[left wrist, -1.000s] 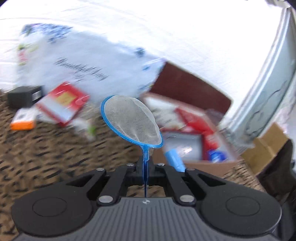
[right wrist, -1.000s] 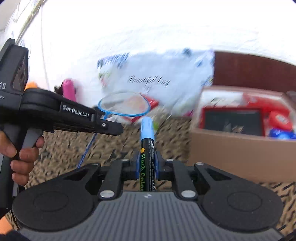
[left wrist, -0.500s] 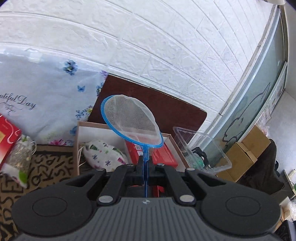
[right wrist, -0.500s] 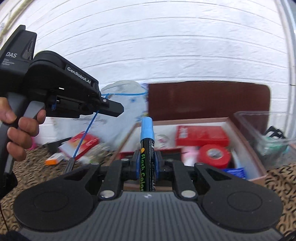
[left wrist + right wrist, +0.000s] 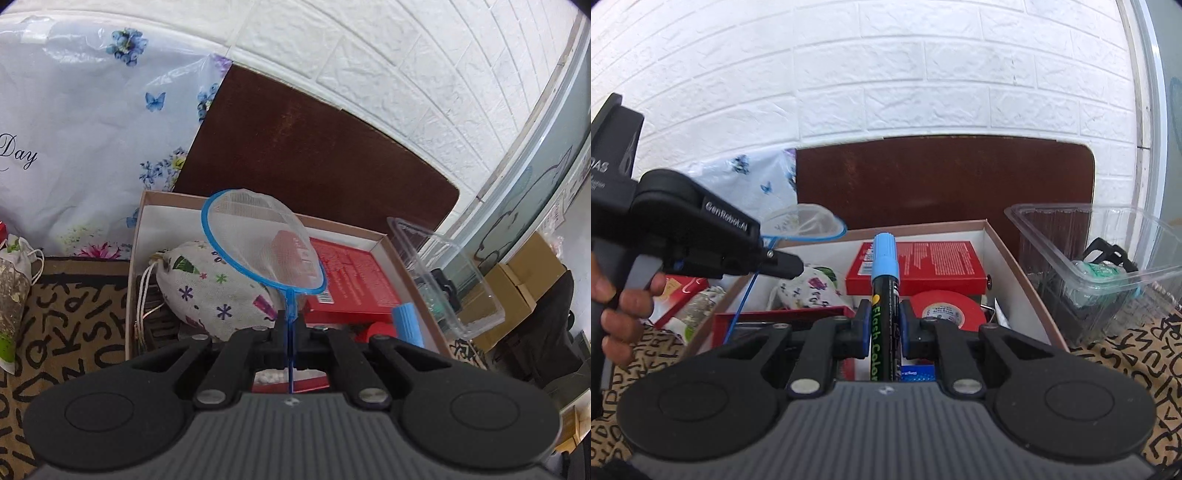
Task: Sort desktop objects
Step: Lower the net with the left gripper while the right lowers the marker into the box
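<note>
Pinching a black "Flash Color" marker with a blue cap [image 5: 882, 295], our right gripper [image 5: 883, 325] hovers over the open cardboard box [image 5: 1015, 266]; our left gripper [image 5: 290, 334], marked "GenRobot.AI", clamps a blue-rimmed mesh net [image 5: 264, 240].

Setting: domestic room, cluttered tabletop against a white brick-pattern wall [image 5: 923, 74]. Landmark: open cardboard box [image 5: 1015, 266] holding household oddments. Behind the box, a dark brown board [image 5: 314, 147] leaning on the wall. Left of the box, a floral plastic bag [image 5: 92, 129]. Right of it, a clear plastic container [image 5: 1108, 251]. Beneath the box, a letter-print cloth [image 5: 66, 314].
</note>
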Demonstrator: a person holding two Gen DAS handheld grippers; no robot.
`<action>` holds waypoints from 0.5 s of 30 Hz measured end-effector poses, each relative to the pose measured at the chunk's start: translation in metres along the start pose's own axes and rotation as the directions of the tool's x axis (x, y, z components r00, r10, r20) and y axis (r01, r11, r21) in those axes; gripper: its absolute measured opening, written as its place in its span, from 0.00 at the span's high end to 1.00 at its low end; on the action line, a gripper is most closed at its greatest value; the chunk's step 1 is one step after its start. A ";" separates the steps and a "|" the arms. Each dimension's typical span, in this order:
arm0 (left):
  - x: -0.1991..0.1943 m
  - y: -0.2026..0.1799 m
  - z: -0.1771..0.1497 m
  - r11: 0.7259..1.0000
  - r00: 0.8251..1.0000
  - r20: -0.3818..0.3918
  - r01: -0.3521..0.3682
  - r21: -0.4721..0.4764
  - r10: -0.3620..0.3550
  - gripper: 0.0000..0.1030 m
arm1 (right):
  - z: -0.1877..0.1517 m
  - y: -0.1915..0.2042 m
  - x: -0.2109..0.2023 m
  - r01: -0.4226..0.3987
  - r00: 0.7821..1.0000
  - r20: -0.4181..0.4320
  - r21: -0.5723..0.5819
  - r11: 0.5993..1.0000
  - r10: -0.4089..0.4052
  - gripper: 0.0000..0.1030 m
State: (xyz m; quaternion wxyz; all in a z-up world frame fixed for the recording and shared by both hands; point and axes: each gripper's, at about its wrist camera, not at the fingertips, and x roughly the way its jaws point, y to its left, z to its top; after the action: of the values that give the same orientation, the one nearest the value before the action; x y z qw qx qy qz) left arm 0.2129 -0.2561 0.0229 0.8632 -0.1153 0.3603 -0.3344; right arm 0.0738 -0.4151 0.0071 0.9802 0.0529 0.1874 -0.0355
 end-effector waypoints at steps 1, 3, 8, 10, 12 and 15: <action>0.002 0.002 0.000 1.000 1.000 -0.002 -0.002 -0.003 0.002 1.00 | -0.001 0.000 0.004 0.001 1.000 -0.006 -0.001 1.000 -0.001 0.87; 0.006 0.006 0.001 1.000 1.000 0.000 -0.008 -0.008 0.008 1.00 | -0.003 0.001 0.012 0.003 1.000 -0.018 -0.005 1.000 -0.003 0.87; 0.014 0.008 0.014 1.000 1.000 0.018 -0.016 -0.009 0.016 1.00 | -0.007 0.004 0.030 0.003 0.999 -0.049 -0.009 1.000 -0.004 0.87; 0.016 0.007 0.019 1.000 1.000 0.026 -0.015 -0.004 0.015 1.00 | -0.007 0.003 0.034 0.007 0.999 -0.054 -0.004 1.000 -0.007 0.87; 0.020 0.008 0.022 1.000 0.999 0.033 -0.018 -0.006 0.018 1.00 | -0.005 0.002 0.037 0.006 0.999 -0.054 0.003 1.000 -0.006 0.87; 0.026 0.011 0.018 0.999 0.999 0.006 -0.032 -0.002 0.032 1.00 | -0.004 0.002 0.043 0.013 0.998 -0.060 -0.003 1.000 -0.014 0.87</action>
State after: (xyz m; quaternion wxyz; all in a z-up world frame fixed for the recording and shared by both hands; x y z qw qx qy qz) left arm 0.2450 -0.2658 0.0167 0.8694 -0.1111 0.3598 -0.3199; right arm 0.1124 -0.4144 -0.0122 0.9740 0.0517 0.2171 -0.0403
